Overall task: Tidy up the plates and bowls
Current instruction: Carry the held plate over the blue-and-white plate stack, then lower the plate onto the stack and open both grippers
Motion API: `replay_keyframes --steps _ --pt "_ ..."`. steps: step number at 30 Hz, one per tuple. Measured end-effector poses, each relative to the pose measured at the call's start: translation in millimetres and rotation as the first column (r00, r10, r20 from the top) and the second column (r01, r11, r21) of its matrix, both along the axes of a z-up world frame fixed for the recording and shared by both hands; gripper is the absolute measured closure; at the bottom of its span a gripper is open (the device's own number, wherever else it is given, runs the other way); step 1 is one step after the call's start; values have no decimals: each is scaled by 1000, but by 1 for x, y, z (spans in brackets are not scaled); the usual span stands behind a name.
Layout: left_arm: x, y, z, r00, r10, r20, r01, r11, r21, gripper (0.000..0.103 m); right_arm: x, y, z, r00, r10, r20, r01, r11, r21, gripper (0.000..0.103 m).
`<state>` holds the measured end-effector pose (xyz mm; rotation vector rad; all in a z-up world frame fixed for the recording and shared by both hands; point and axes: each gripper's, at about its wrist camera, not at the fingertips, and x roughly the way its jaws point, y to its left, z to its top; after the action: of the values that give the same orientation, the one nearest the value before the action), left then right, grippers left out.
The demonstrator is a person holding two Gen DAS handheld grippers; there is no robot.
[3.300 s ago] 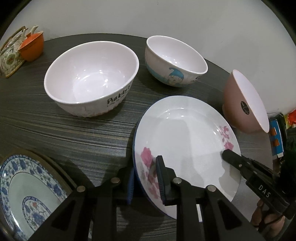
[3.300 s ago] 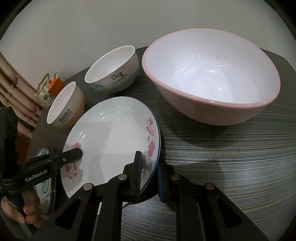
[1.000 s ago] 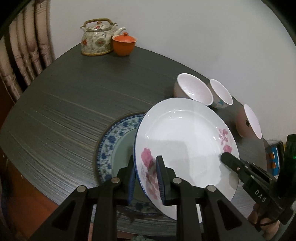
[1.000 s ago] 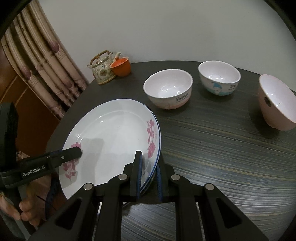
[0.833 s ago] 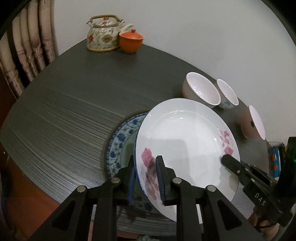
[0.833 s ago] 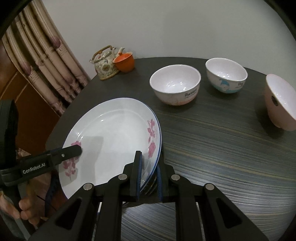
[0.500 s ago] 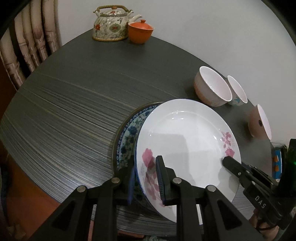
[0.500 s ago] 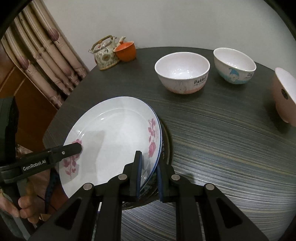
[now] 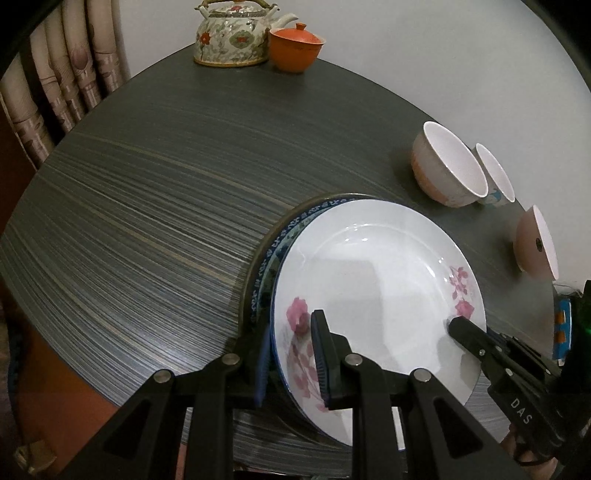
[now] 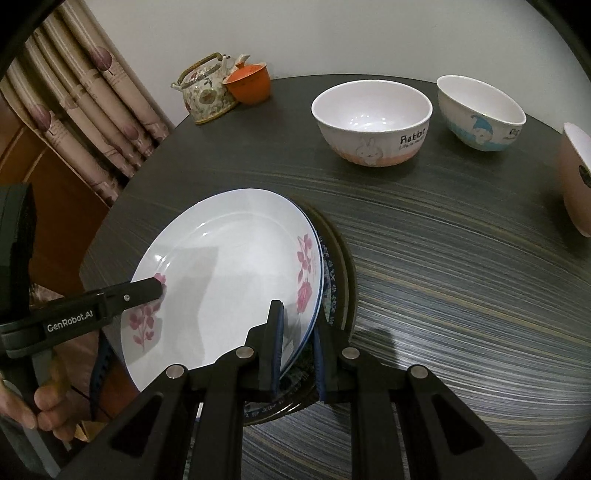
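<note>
A white plate with pink flowers (image 9: 373, 280) (image 10: 229, 266) is held by both grippers at opposite rims. My left gripper (image 9: 288, 354) is shut on its near-left rim, and my right gripper (image 10: 297, 350) is shut on its right rim. The plate hangs just over a blue-patterned plate (image 9: 275, 254) (image 10: 332, 280) on the dark round table (image 9: 147, 184); whether they touch I cannot tell. Three bowls stand beyond: a "Rabbit" bowl (image 10: 373, 122), a blue cartoon bowl (image 10: 480, 114) and a pink bowl (image 10: 576, 177).
A flowered teapot (image 9: 232, 33) and an orange lidded cup (image 9: 295, 46) stand at the table's far edge. Curtains (image 10: 85, 103) hang to the left. A person's hand (image 10: 40, 402) holds the left gripper's handle beyond the table's near edge.
Both grippers have carried the flowered plate down and sideways over the blue-patterned plate, which is now almost covered. The grips have not changed.
</note>
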<state>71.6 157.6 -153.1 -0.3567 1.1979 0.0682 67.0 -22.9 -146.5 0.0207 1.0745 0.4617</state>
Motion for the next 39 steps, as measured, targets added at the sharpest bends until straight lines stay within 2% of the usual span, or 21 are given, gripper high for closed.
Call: replay_keyframes --steps 11,17,26,32,34,39 --pt "3 -3 -1 1000 -2 -12 2 1000 31 82 1 2 -6 1000 -4 -25 4 1000 -4 88" --pt "7 -4 -2 1000 12 -28 -11 999 34 82 -1 7 -6 1000 8 -26 -9 999 -37 85" --pt "6 -11 0 1000 1 -30 2 994 106 81 -3 18 -7 1000 17 -17 -19 996 -87 78" --pt "6 -26 9 1000 -24 3 23 976 218 74 -1 22 -7 999 11 -31 -14 995 -98 74" --pt "8 -28 11 1000 -26 9 23 976 217 69 0 23 -7 999 14 -30 -17 995 -96 72" --pt "8 -26 11 1000 -17 14 14 978 208 69 -1 21 -7 999 10 -35 -13 995 -100 69"
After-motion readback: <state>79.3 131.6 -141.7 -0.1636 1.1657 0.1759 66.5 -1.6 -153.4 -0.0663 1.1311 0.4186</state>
